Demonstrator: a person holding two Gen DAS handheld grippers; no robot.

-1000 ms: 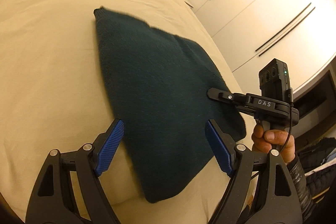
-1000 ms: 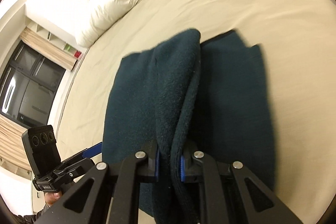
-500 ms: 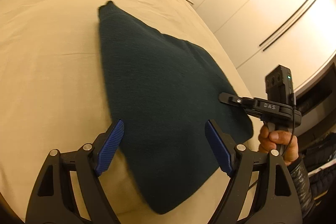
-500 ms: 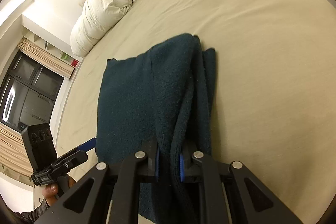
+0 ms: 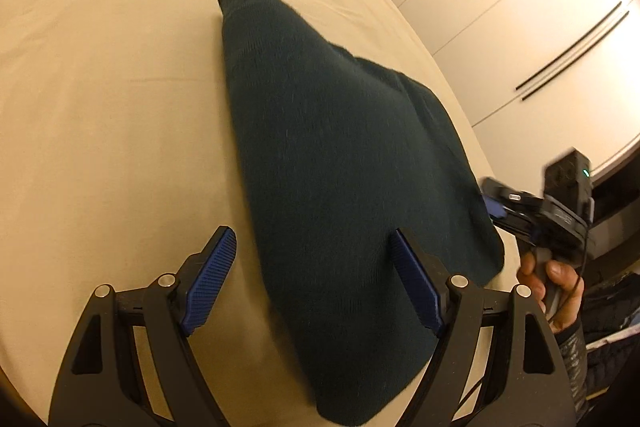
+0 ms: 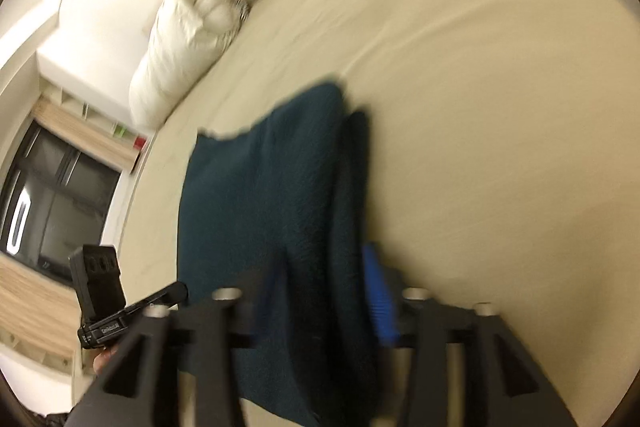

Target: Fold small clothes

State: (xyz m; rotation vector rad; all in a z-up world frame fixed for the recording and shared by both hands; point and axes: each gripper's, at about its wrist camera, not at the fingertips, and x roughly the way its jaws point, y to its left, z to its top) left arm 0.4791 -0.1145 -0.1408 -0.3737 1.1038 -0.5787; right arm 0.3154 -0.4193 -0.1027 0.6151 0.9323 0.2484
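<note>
While our left gripper (image 5: pixel 312 279) hovers spread wide, our right gripper (image 6: pixel 320 299) has its jaws parted around the dark teal sweater (image 5: pixel 340 163) on the bed (image 5: pixel 100 87) (soft, limp knit): best pinched at a corner.

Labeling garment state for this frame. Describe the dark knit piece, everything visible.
The dark teal sweater looks like fuzzy knit with a ribbed band at its far end. It lies flat on the cream bed, narrow far away and wider near the cameras, with a doubled layer along its right side. The right gripper stands open astride that thick folded edge. The left gripper is open above the near part, not gripping.
</note>
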